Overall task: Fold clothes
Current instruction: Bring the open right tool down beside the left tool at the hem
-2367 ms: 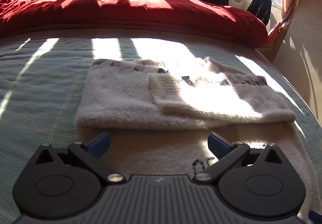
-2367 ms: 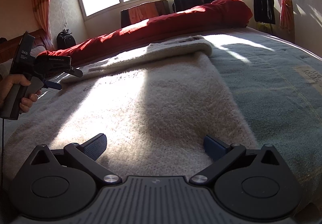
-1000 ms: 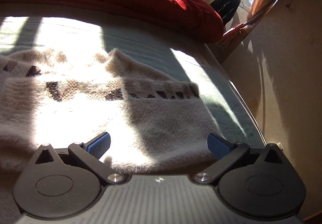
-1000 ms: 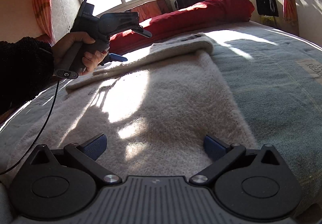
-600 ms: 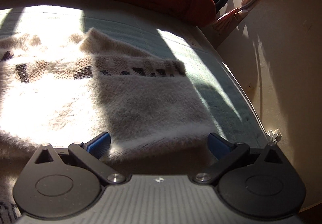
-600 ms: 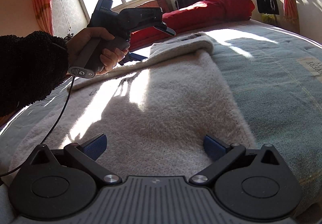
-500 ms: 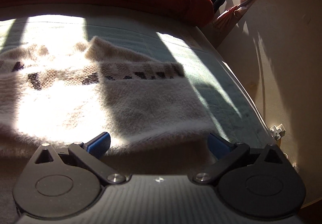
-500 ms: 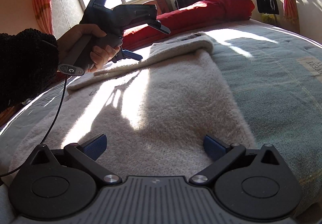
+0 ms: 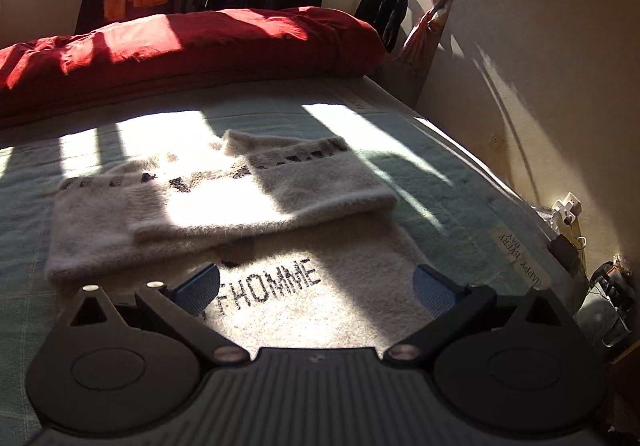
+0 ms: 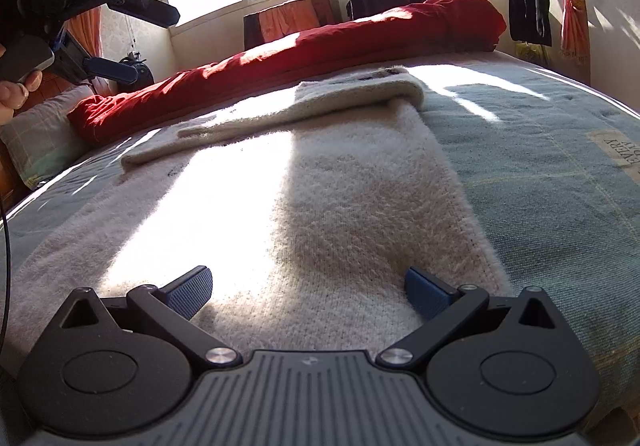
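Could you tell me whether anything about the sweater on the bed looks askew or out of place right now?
Mostly tidy. On the cream sweater, the folded-over sleeves lie slightly crooked: their lower edge slants and the upper one stops short, leaving a step. A collar corner pokes up at the far edge. Both grippers, left and right, are open and hold nothing.

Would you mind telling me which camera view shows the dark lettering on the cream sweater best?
The left wrist view: the lettering on the cream sweater lies face-up and readable there. The right wrist view shows only faint dark specks, seen at a shallow angle.
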`<state>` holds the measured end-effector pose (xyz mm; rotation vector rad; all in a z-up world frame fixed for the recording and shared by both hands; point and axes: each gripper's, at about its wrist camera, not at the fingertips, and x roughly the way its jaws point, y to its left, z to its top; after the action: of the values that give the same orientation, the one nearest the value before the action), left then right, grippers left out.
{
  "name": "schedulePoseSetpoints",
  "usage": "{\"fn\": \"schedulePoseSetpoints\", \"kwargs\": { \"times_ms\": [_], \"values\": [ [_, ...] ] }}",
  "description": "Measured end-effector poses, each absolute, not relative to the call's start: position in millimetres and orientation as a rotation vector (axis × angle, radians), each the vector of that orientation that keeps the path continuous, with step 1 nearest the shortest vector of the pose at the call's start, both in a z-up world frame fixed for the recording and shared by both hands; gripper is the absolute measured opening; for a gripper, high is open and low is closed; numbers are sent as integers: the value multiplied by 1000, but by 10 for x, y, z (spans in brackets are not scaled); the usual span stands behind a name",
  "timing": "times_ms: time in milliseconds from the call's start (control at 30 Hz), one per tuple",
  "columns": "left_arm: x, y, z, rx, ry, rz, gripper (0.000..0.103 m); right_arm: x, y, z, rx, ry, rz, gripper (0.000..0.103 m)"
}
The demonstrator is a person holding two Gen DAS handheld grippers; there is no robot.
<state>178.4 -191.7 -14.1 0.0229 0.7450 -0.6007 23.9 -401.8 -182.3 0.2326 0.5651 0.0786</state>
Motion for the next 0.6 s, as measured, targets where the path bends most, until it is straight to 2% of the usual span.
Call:
{"fn": "schedulePoseSetpoints", "kwargs": {
  "times_ms": [233, 600],
  "values": [
    [1205, -1722, -91, 134, 689, -553, 102, 233, -3925, -1844, 165, 568, 55, 103],
    [1071, -1935, -1237, 219, 864, -292, 102, 226, -3908, -1862, 158, 559, 49, 103]
  ]
}}
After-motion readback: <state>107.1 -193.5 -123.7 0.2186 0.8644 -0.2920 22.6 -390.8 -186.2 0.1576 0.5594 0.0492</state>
